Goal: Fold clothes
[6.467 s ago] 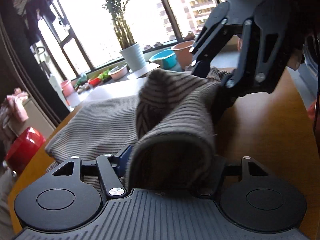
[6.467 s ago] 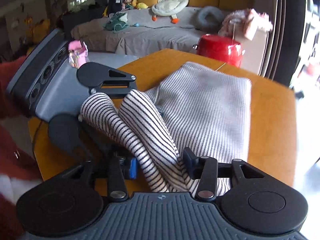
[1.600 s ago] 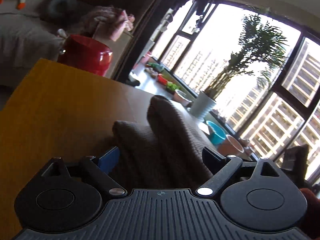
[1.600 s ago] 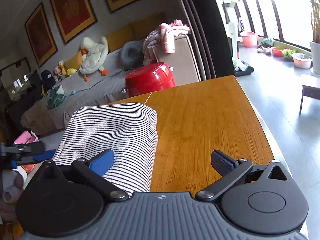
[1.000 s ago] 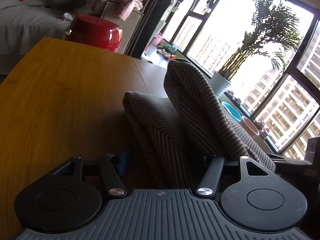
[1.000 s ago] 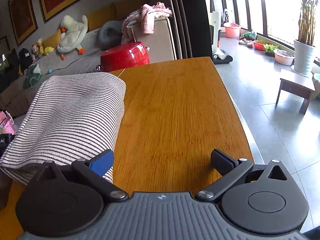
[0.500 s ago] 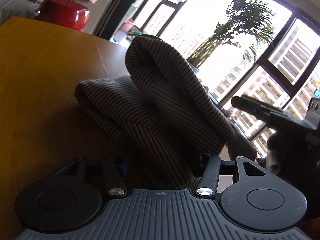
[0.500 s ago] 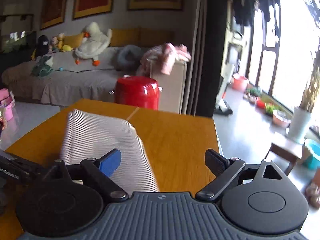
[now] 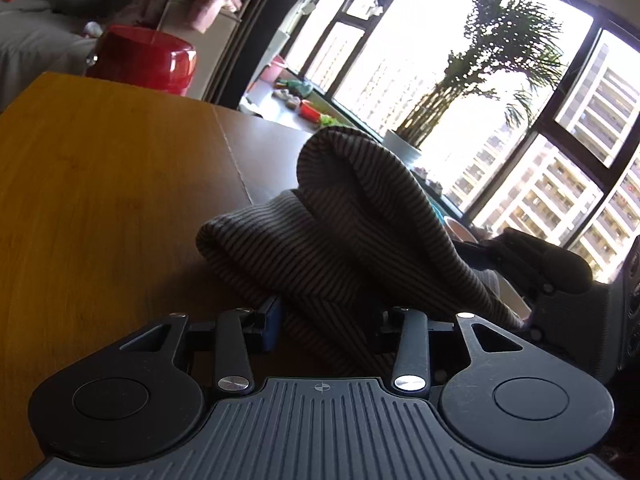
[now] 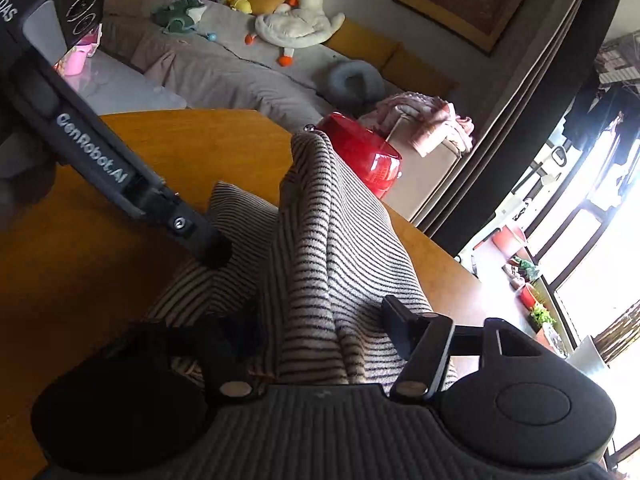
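A striped knit garment (image 9: pixel 360 236) lies bunched in a thick fold on the wooden table (image 9: pixel 100 184). My left gripper (image 9: pixel 324 314) is shut on its near edge, with the cloth rising in a ridge between the fingers. In the right wrist view the same garment (image 10: pixel 332 248) runs up from between the fingers of my right gripper (image 10: pixel 320 320), which is shut on the thick fold. The left gripper (image 10: pixel 208 248) reaches in from the upper left and touches the cloth. The right gripper (image 9: pixel 536 276) shows dark at the garment's right end.
A red pot (image 10: pixel 372 160) stands past the table's far edge, beside a box with pink cloth (image 10: pixel 424 120). Behind is a sofa with soft toys (image 10: pixel 300 20). Windows, a potted plant (image 9: pixel 404 148) and floor basins lie to the right. Bare table (image 10: pixel 60 264) spreads left.
Half a second ago my right gripper was open and clear of the cloth; now it has swung in and shut on the fold. The left gripper has kept its hold.
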Tool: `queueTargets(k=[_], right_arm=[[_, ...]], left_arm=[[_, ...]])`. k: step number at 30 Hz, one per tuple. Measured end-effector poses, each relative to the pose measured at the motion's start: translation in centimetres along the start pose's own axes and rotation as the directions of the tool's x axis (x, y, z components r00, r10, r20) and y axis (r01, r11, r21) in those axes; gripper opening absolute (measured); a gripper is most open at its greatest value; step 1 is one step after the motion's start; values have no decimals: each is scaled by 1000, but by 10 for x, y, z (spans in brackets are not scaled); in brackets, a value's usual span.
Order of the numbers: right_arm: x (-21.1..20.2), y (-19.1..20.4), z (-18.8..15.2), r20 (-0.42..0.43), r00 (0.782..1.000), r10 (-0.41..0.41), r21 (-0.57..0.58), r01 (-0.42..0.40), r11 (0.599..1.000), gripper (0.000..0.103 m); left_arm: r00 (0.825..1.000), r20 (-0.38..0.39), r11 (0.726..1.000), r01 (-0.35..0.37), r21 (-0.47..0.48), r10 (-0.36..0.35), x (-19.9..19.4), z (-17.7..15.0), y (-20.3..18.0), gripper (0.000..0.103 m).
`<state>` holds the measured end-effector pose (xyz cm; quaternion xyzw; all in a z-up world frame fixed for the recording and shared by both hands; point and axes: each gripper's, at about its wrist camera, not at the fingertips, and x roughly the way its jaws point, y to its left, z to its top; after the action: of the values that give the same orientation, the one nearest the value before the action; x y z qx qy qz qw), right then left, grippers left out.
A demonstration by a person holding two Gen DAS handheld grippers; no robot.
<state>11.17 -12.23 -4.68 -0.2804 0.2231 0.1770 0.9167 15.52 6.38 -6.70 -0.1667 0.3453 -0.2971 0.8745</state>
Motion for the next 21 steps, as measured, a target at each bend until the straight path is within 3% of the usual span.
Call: queueTargets(k=[3,10,17,21], right_arm=[[-7,-17,8,10,999,51,100,-52,994,31],[-7,-9,15,9,993,119,133,-119,984,30],[-7,0,23,10,983,186,166,-185,969,40],[-12,30,16,13,989,144,43,-145,989,52]], left_arm=[[999,-21,1000,24,-9,-24,5,-1,0,43],[998,-33,998,51,-47,-53,13,-1,7,43],[999,-24,997,36,-74,-38,7,-2,15,42],[998,40,994,-44,-95,48,-19,6,25,47]])
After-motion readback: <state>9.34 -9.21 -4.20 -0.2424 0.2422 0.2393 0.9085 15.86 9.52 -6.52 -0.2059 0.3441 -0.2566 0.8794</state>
